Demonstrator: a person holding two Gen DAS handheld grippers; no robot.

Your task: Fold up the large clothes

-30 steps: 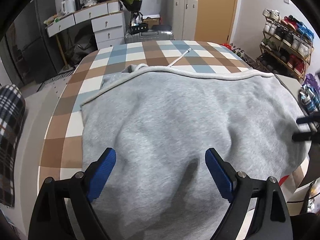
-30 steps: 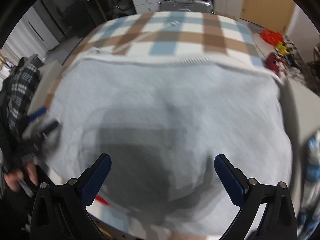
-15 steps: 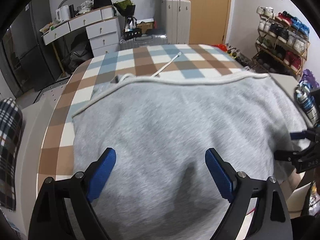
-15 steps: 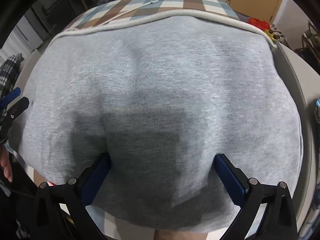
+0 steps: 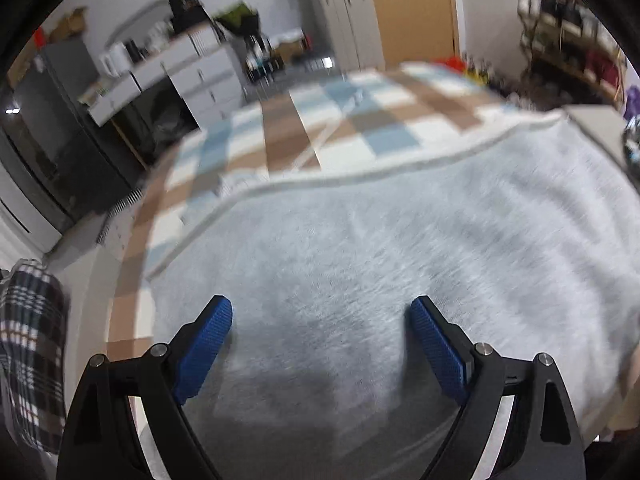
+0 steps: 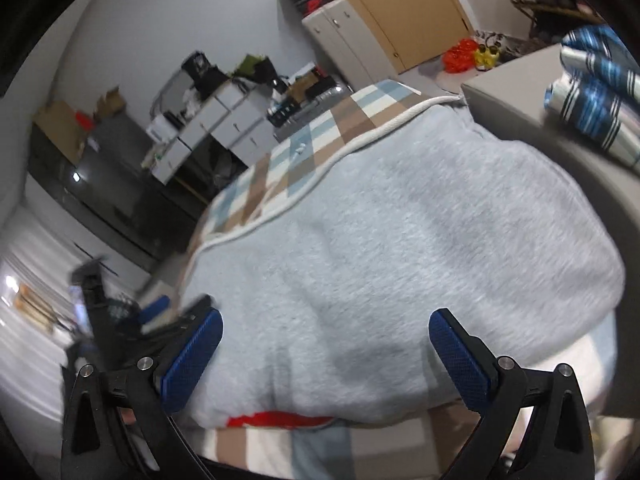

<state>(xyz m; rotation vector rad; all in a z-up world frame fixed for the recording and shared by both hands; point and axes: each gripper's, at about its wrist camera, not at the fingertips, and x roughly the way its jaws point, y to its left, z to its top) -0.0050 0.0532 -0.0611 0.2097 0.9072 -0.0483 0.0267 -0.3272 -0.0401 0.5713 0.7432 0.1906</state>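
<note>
A cluttered room with pale walls, a tan wooden door [image 6: 404, 12] and a grey chest of drawers [image 5: 200, 76] surrounds a desk covered by a brown, blue and white checked cloth [image 5: 304, 132]. Spread flat over the near part of that cloth lies the large light-grey fleece garment [image 5: 400, 248], its pale ribbed hem [image 6: 320, 172] running across the checks on the far side; the near edge hangs over the front of the desk, where a strip of red [image 6: 280, 418] shows beneath it in the right wrist view. To the right of the garment a bare grey surface [image 6: 516, 92] carries a blue-and-white striped bundle of fabric [image 6: 596, 92]. At the left edge of the left wrist view sits a black-and-white plaid fabric [image 5: 28, 352]. The left tool [image 5: 320, 340] hovers above the near part of the garment, its blue pads spread wide with nothing pinched between them. The right tool [image 6: 326, 356] is likewise spread wide over the garment's near edge, gripping nothing; the left tool shows blurred just beside its left finger in that view.
</note>
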